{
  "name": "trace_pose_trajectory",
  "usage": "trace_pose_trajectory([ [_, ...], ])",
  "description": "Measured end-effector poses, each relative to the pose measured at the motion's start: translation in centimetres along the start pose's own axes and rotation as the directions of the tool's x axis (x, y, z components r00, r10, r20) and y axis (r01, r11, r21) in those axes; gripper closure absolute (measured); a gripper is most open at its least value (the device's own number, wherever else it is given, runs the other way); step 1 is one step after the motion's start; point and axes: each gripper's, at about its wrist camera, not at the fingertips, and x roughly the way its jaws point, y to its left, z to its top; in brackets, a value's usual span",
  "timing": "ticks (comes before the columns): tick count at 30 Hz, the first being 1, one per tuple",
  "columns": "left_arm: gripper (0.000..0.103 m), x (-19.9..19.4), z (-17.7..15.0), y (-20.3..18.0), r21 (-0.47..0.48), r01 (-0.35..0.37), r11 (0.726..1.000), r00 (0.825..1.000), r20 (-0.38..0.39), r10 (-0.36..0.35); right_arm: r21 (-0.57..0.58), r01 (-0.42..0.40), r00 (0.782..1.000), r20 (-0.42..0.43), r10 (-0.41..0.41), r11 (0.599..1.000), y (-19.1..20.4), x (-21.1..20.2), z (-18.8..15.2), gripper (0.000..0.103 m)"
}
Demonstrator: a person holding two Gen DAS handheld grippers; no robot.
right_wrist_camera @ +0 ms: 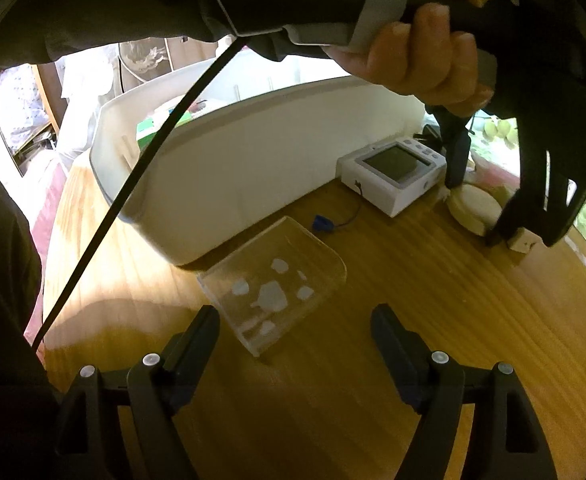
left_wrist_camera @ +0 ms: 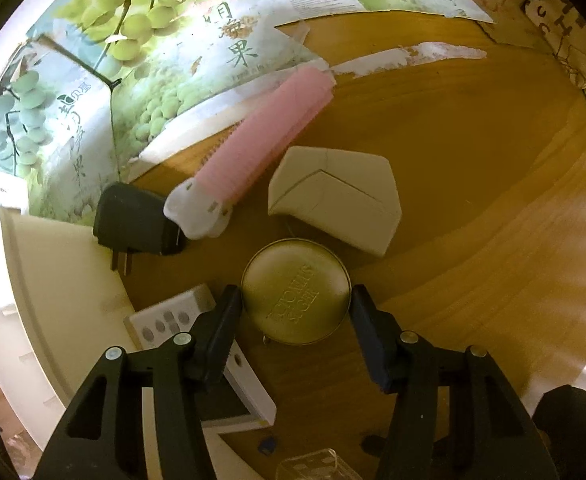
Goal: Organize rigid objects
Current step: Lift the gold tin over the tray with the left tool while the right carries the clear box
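Left wrist view: the left claw (left_wrist_camera: 296, 312) is pointed down over the wooden bench (left_wrist_camera: 473, 184), and a round gold tin (left_wrist_camera: 296, 292) is seen at lower centre, lying flat between the two fingers. The left pad is set right at the tin's rim, while a sliver of bench is seen between the rim and the right pad, so the claw is judged to be bracketing the tin without clamping it yet. The span is matched closely to the tin's width, presumably so the flat lid can be pinched across its diameter. Above the tin, a white folded box (left_wrist_camera: 333, 204) and a pink comb (left_wrist_camera: 261, 140) are laid near the centre of the frame, with a black plug adapter (left_wrist_camera: 133, 220) to their left and a white monitor device (left_wrist_camera: 173, 316) partly hidden under the left finger. A white bin (left_wrist_camera: 53, 288) is stood at the left edge, probably as the place where things are to be gathered.

In the right wrist view, the right claw (right_wrist_camera: 295, 336) is held with its fingers wide apart and nothing between them. A clear plastic tray (right_wrist_camera: 277, 284) is lying just beyond the fingertips at centre, resting beside the bin's wall, and it is judged the likely next pick for this side. The person's hand (right_wrist_camera: 421, 60) on the other tool is seen at upper right.
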Motion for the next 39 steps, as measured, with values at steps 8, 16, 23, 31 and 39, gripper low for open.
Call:
trace_pose_trajectory([
  [8,0.044,-3.1,-2.0,-0.5,0.001,0.049,0.999,0.996,0.074,-0.049,-0.01,-0.009,1.0,0.005,0.009,1.0,1.6,1.2,0.9,0.024],
  [16,0.044,-6.7,-3.5,-0.4,0.015,0.072,0.997,0.987,0.145,-0.074,-0.046,-0.021,1.0,0.01,0.022,0.999,3.0,1.9,1.6,0.024],
  [23,0.044,-8.4,-5.4,1.1,-0.04,0.069,0.997,0.982,0.177,-0.061,-0.062,-0.007,1.0,0.022,0.008,0.998,2.5,1.3,1.8,0.024],
  [31,0.044,-9.2,-6.3,1.6,-0.091,0.065,0.994,0.976,0.212,-0.045,-0.053,0.021,0.999,0.037,-0.019,0.998,2.1,0.5,1.8,0.025],
  [39,0.044,-11.2,-8.1,2.4,-0.109,0.052,0.993,0.973,0.231,-0.026,-0.03,0.037,0.998,0.045,-0.036,0.999,1.8,-0.7,2.1,0.025],
])
